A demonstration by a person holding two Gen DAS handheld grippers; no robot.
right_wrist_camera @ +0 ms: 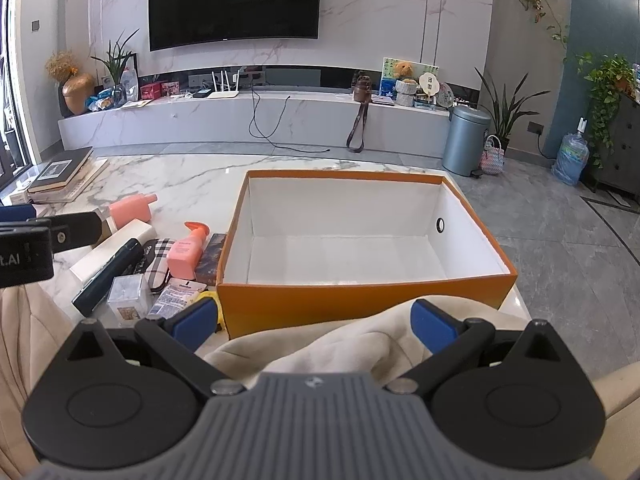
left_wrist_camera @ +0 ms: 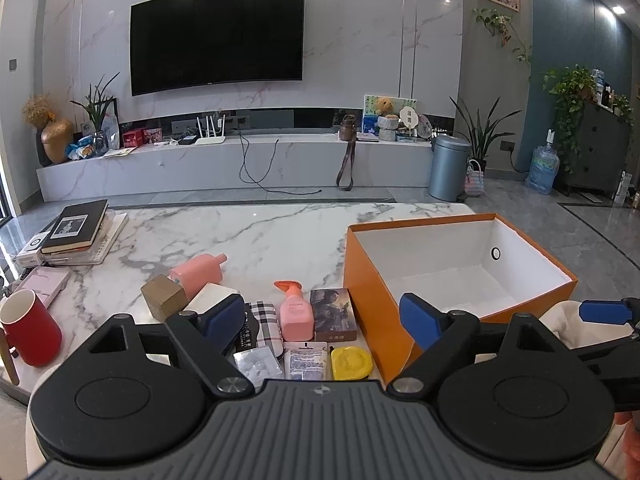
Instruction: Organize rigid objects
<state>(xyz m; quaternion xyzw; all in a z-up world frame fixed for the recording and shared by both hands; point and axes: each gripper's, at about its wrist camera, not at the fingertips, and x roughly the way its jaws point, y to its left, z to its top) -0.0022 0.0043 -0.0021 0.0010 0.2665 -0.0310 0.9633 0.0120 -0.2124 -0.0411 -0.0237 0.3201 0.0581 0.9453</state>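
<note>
both grippers gape wide, holding nothing. ahead of the right gripper [right_wrist_camera: 314, 320] sits the rectangular orange cardboard box [right_wrist_camera: 360, 300]; ahead of the left gripper [left_wrist_camera: 322, 320], a glossy pink pump bottle [left_wrist_camera: 295, 318] on veined marble.

Left gripper [left_wrist_camera: 322, 314]: jaws spread wide, blue pads [left_wrist_camera: 420, 314] apart, nothing between them, pointed forward and level. Right gripper [right_wrist_camera: 316, 320]: likewise wide open, empty, blue pads [right_wrist_camera: 434, 326] angled outward, positioned just right of the left.
</note>
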